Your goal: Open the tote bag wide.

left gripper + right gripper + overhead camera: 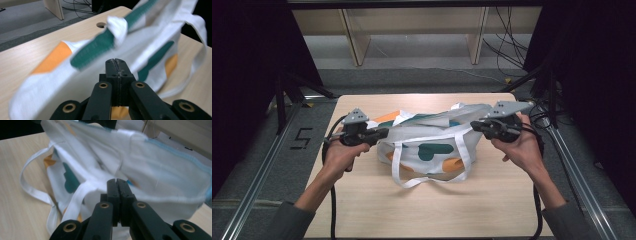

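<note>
A white cloth tote bag [432, 145] with green and orange shapes and long white handles lies in the middle of the wooden table [422, 210]. My left gripper [384, 133] is shut on the bag's left upper edge, and its closed jaws pinch the bag's white fabric [82, 75] in the left gripper view. My right gripper [476, 125] is shut on the bag's right upper edge, where the bag's fabric [160, 177] folds over the closed jaws. Between the two grippers the top edge is stretched and lifted. One handle loop [427, 181] droops onto the table toward me.
Wooden shelf legs [357, 45] stand on the floor beyond the table, with cables [507, 45] at the back right. Dark frame posts flank the table on both sides. A round hole [101, 24] sits in the tabletop near its far edge.
</note>
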### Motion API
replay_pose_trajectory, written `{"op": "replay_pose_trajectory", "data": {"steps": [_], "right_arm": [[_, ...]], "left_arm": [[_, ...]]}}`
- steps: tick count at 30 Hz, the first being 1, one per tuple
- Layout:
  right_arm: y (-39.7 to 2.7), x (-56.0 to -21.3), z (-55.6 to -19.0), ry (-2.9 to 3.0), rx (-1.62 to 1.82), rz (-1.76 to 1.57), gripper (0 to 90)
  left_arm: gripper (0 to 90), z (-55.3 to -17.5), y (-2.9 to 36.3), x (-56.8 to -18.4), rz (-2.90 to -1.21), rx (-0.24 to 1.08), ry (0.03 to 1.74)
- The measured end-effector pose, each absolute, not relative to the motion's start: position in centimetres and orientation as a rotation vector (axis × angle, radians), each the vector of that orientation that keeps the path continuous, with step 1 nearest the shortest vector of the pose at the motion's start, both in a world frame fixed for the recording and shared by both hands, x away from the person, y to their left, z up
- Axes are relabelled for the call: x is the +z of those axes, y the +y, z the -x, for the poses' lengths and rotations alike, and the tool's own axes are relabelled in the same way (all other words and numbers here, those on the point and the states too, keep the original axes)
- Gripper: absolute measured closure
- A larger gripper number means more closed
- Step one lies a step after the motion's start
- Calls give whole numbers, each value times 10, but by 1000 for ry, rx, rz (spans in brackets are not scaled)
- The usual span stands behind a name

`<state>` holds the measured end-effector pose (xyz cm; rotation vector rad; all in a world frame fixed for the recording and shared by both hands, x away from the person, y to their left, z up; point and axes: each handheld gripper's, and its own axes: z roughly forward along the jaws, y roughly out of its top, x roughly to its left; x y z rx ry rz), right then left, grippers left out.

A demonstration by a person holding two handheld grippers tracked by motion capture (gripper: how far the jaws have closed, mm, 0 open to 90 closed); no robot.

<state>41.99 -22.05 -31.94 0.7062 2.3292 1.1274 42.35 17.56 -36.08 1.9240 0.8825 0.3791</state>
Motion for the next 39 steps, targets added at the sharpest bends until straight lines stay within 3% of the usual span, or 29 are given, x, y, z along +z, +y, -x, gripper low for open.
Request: {"op": "replay_pose_trajectory", "data": {"steps": [8, 17, 26, 29, 37, 39], "right_arm": [[-191, -324, -463, 2386, 957, -723, 900], [-178, -367, -488, 2560, 721, -833, 900], [-190, -405, -462, 2748, 721, -835, 900], [-192, -433, -446, 2799, 696, -830, 900], [-188, -438, -433, 2807, 686, -816, 900], [-191, -427, -437, 2763, 743, -808, 900]], "left_arm": [[885, -471, 147, -362, -1992, 406, 919], [889, -520, 135, -384, -1979, 346, 1066], [893, -547, 147, -405, -2008, 324, 1214], [894, -551, 153, -420, -1989, 274, 1260], [894, -550, 145, -428, -2037, 355, 1261], [893, -539, 145, -420, -2094, 384, 1180]]}}
